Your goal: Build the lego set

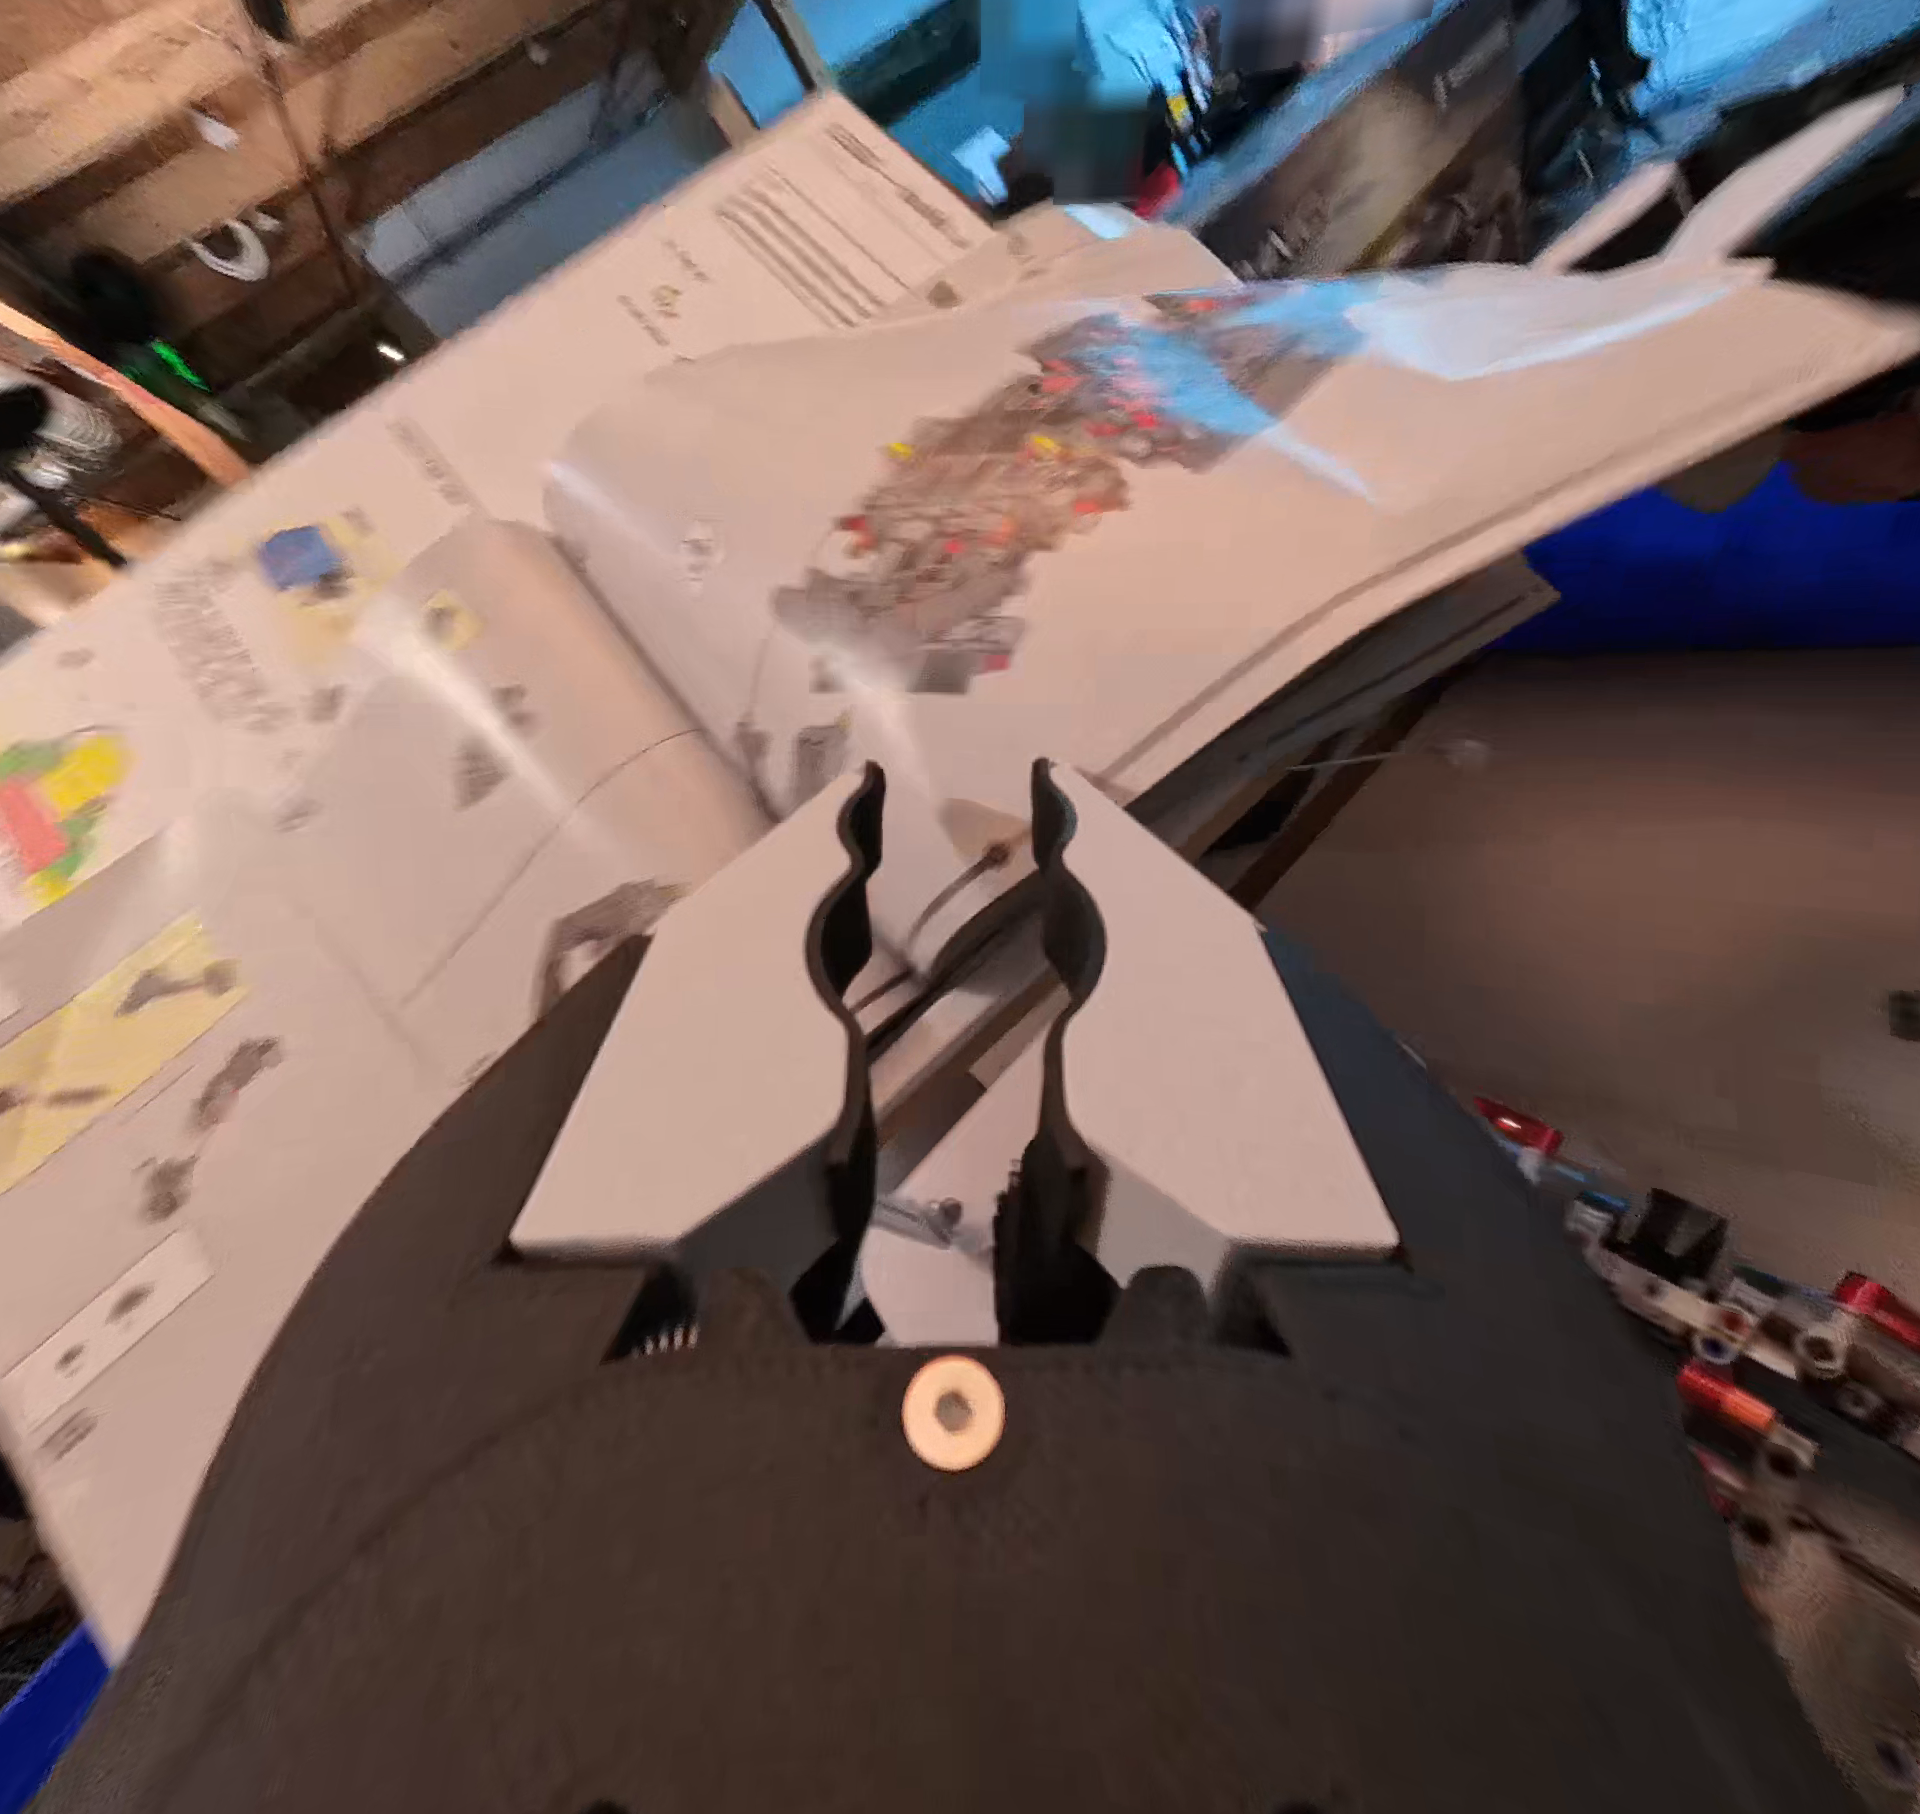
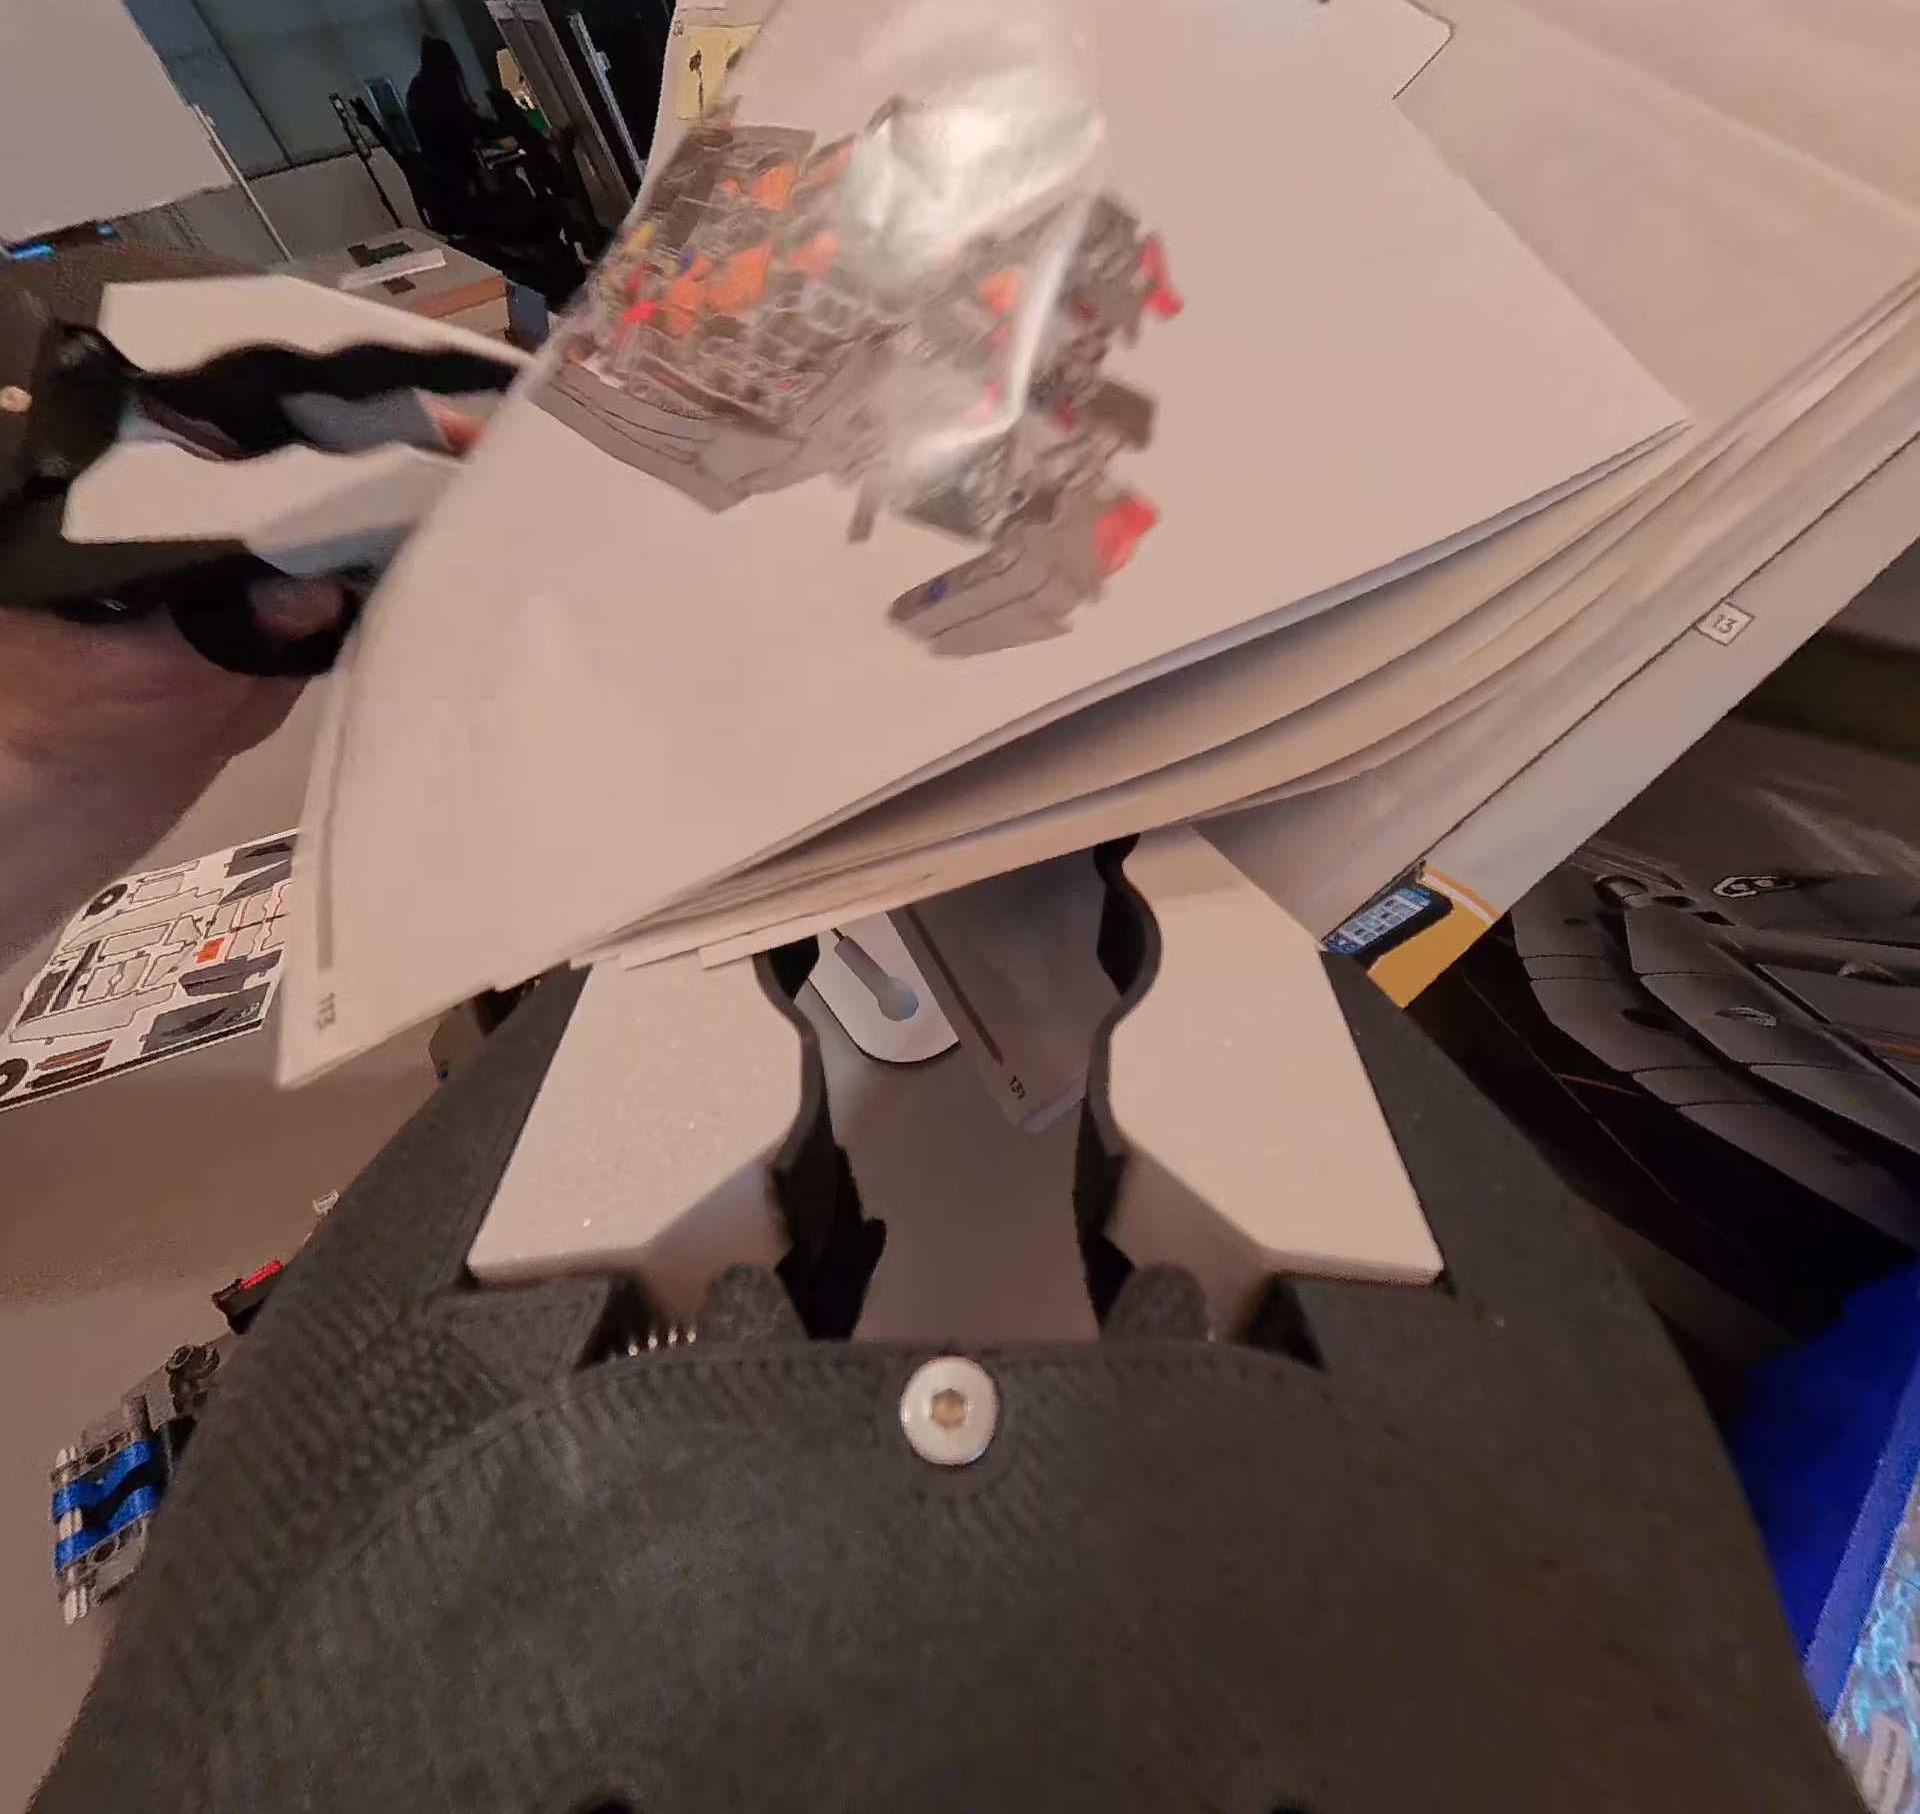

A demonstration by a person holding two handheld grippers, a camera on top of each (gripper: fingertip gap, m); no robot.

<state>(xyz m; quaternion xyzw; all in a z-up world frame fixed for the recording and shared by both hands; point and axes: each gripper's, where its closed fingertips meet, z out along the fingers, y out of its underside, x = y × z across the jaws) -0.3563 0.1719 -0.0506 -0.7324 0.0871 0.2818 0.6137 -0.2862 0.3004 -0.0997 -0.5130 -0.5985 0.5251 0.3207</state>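
Note:
The open instruction booklet [image 1: 436, 725] lies ahead, with a sheaf of its pages [image 1: 1195, 517] lifted and curling up to the right. My left gripper [image 1: 958, 777] is open and empty, its tips just short of the lifted pages near the booklet's front edge. In the right wrist view the lifted pages [image 2: 727, 673] hang over my right gripper [image 2: 945, 891]. It is open, with its fingertips partly hidden under them. The left gripper [image 2: 260, 434] shows blurred at the left of that view. A partly built grey and red lego model [image 1: 1766, 1349] lies at the lower right.
A sticker sheet [image 2: 145, 964] lies on the grey table to the left. A small grey and blue lego assembly [image 2: 114, 1494] sits at the lower left. A dark printed box [image 2: 1714, 1016] and a blue bin [image 2: 1829, 1452] are on the right. Shelves and cardboard boxes stand behind.

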